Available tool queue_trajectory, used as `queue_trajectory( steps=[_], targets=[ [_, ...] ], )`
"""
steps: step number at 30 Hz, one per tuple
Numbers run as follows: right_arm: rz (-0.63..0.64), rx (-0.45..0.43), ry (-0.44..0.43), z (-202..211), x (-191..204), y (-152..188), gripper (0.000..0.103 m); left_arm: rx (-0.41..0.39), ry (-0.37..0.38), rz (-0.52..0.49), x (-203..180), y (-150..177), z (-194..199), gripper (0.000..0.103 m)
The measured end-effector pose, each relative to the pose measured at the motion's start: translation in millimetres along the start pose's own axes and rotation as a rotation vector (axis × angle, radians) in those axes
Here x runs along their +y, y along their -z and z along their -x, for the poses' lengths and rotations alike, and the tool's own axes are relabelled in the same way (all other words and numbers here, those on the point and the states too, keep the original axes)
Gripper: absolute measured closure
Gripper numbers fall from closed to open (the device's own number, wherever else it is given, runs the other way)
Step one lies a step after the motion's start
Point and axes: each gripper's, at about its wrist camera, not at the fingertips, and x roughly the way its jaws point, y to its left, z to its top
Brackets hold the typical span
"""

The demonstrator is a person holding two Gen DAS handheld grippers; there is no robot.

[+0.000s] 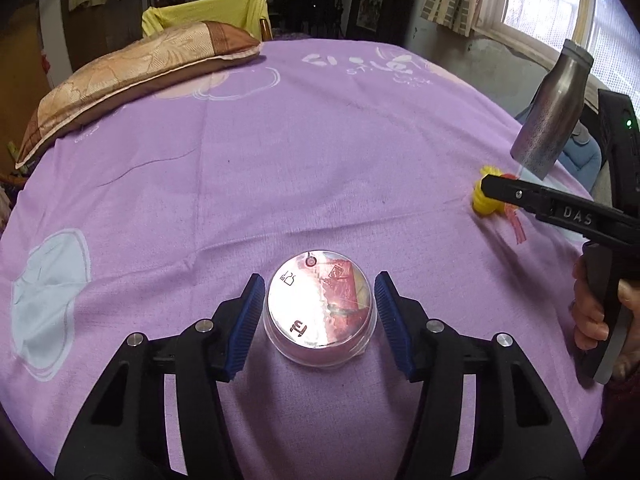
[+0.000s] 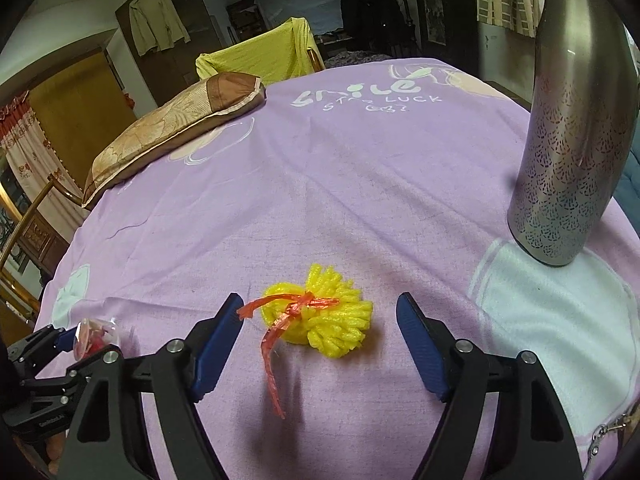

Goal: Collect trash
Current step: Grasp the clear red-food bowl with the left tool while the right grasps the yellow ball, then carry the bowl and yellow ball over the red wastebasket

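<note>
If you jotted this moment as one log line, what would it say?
left gripper: open around cup | right gripper: open around yellow foam | bottle: upright on sheet

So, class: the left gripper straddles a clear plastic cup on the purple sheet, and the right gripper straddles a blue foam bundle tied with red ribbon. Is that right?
Not quite. The foam bundle between the right gripper fingers is yellow, not blue, as the right wrist view shows. The rest holds: the left gripper straddles the clear plastic cup on the purple sheet.
</note>
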Motion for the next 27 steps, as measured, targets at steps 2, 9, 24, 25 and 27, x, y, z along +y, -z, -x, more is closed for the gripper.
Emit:
queue_trajectory(
  steps=[2, 9, 24, 25, 27],
  targets=[
    [0.006, 0.002, 0.005, -0.7, 0.6, -0.1, 0.025, -0.002, 0.007, 0.010, 2.2, -0.9, 0.9, 0.046],
    [0.025, 0.039, -0.013, -9.0, 4.2, 1.3, 0.059, -0.008, 0.008, 0.016, 3.1, -1.0, 2.3, 0.046],
    [0.062, -0.038, 0.011, 9.6, 8.4, 3.0, 0.060, -0.102, 0.030, 0.080, 22.1, -10.5, 31.5, 0.047],
    [0.066, -0.055, 0.018, 13.6, 9.3, 3.4, 0.060, -0.106, 0.033, 0.082, 22.5, -10.6, 32.9, 0.047],
    [0.054, -0.077, 0.021, 20.1, 9.2, 4.3, 0.060, -0.112, 0.044, 0.082, 23.4, -11.3, 34.4, 0.047]
  ],
)
